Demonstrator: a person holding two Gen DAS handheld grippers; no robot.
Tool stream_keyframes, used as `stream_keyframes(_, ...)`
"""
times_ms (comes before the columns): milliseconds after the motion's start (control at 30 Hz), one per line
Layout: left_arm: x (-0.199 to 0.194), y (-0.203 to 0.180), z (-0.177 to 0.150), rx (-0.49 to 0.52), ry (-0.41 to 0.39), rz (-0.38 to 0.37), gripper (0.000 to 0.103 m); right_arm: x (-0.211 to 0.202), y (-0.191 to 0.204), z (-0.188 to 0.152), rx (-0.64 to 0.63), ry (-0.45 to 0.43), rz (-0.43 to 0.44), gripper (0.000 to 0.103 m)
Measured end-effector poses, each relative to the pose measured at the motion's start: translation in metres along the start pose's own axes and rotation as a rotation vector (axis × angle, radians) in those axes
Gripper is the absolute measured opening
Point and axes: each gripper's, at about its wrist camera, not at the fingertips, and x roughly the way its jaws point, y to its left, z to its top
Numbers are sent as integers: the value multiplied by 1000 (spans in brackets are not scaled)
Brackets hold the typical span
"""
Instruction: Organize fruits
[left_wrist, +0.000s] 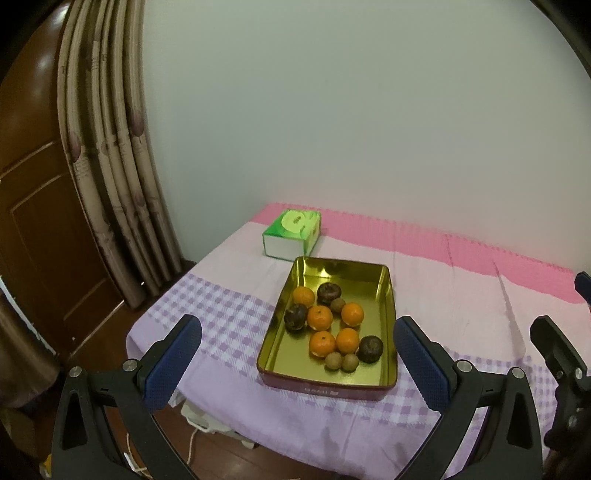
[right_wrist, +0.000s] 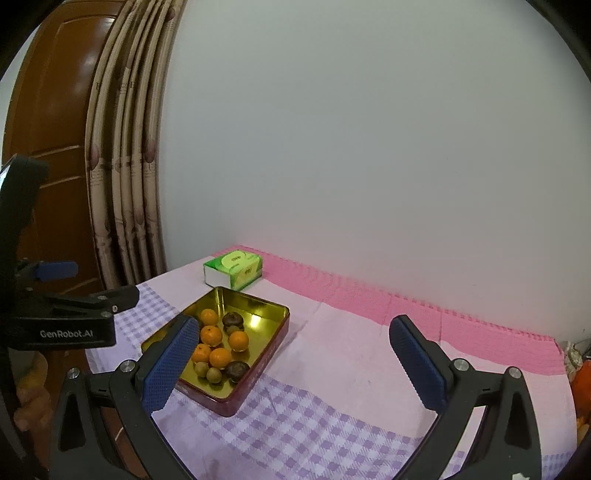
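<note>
A gold-lined tin tray (left_wrist: 384, 317) with a dark red outer wall sits on the table. It holds several oranges (left_wrist: 320, 317), three dark brown round fruits (left_wrist: 370, 349) and three small tan longans (left_wrist: 333, 360). My left gripper (left_wrist: 297, 360) is open, held above the table's near edge just in front of the tray, with nothing between its fingers. In the right wrist view the same tray (right_wrist: 273, 332) and its oranges (right_wrist: 220, 357) lie to the left. My right gripper (right_wrist: 291, 365) is open and empty over the cloth to the right of the tray.
A green tissue box (left_wrist: 293, 230) stands behind the tray near the wall. The table cloth (left_wrist: 461, 295) is pink at the back and purple-checked in front. Curtains (left_wrist: 110, 166) and a wooden door (left_wrist: 40, 229) lie left. The floor drops off past the table's left and near edges.
</note>
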Motion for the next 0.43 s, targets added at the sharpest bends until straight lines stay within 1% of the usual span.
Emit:
stream_keyframes(100,11,-7,-1,34,31,7,103,17,-22,-16,42,62,-4,102)
stream_keyframes(133,15,-11,-1,49,34,14,103,28,-38,-25,55,101,-21,102)
stream_keyframes(233,22,-21,0,97,26,55,103,57,-82,-51,69,211,-100,102)
stream_keyframes(267,24,-24,1,105,26,59,103,71,-108,-64,81,272,-134,102)
stream_keyframes(333,29,-28,4,108,43,42,103,89,-142,-82,84,350,-193,102)
stream_keyframes(367,32,-30,6,107,56,28,103,100,-167,-95,86,406,-240,102)
stream_keyframes(433,37,-34,10,115,74,22,103,113,-200,-111,109,475,-276,102)
